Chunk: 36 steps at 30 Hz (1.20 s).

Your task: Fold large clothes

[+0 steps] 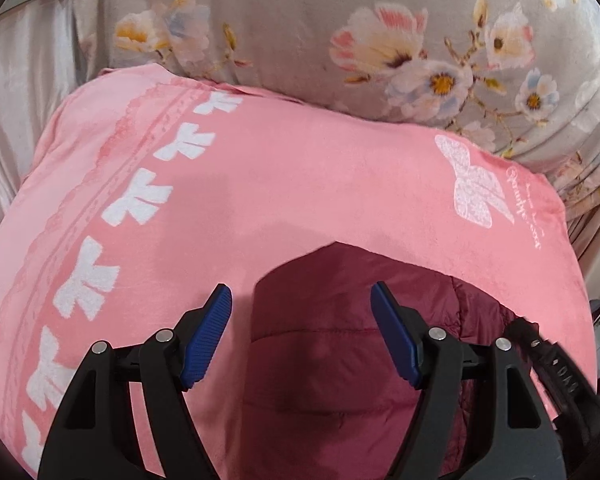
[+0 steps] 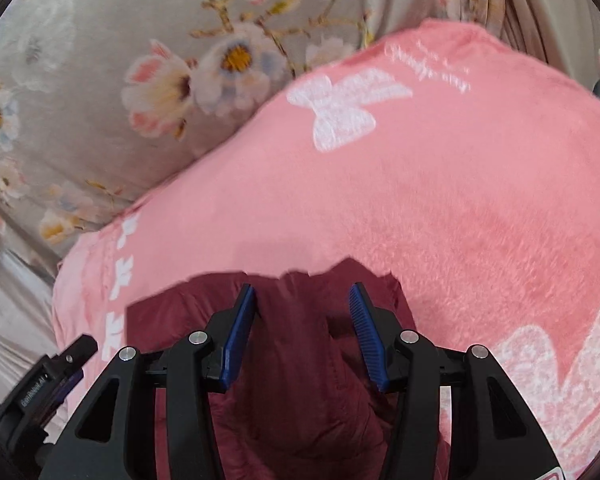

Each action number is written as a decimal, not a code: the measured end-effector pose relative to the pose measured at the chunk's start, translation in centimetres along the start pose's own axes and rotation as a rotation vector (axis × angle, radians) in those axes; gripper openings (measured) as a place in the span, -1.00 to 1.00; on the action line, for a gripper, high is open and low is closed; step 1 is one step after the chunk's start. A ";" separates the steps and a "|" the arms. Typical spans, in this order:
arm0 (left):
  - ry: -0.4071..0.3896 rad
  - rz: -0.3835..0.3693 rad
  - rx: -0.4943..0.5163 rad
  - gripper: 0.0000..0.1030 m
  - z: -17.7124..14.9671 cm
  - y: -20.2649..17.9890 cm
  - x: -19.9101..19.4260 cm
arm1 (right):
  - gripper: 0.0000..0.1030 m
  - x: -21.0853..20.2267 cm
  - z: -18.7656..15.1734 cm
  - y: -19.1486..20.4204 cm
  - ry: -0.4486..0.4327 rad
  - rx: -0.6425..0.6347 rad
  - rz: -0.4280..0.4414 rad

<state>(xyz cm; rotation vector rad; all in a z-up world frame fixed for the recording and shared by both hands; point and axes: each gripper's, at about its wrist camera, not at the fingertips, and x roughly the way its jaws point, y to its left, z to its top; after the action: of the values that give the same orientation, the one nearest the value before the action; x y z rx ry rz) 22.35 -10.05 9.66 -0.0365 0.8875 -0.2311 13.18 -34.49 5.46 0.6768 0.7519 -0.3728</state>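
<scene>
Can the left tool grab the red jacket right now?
Probably yes. The left tool is open, and the jacket lies right between and below its fingers on the pink blanket, with nothing covering it there.

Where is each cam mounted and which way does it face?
Left wrist: on the left tool, looking along its open blue pads at the maroon puffer jacket on the pink bow-print blanket; the right tool shows at lower right.
Right wrist: on the right tool, same jacket and blanket; the left tool at lower left.
Shared: jacket, blanket, floral bedding.
</scene>
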 end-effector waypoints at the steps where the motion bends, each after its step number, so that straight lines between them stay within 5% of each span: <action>1: 0.014 0.001 0.004 0.35 0.0 -0.4 0.8 | -0.33 0.7 -0.2 -0.3 0.017 -0.005 0.007; 2: 0.027 0.000 0.008 0.35 -0.1 -0.7 1.6 | -0.79 1.2 -0.5 -0.7 0.023 -0.025 0.023; 5: 0.043 -0.006 0.022 0.35 -0.7 -1.9 3.2 | -0.92 0.7 -1.0 -2.2 -0.035 -0.036 0.061; 12: 0.074 -0.019 0.055 0.35 -2.5 -4.8 6.3 | -0.93 1.8 -1.6 -5.4 -0.070 -0.024 0.035; 36: -0.060 0.090 0.146 0.68 -6.1 -6.6 10.2 | -0.93 6.2 -3.1 -5.9 -0.039 -0.102 0.003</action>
<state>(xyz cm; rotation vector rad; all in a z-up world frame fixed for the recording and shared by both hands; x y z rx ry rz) 22.69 -18.28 -1.15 0.1312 0.8084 -0.2086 12.74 -37.15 -3.26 0.5731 0.7281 -0.3410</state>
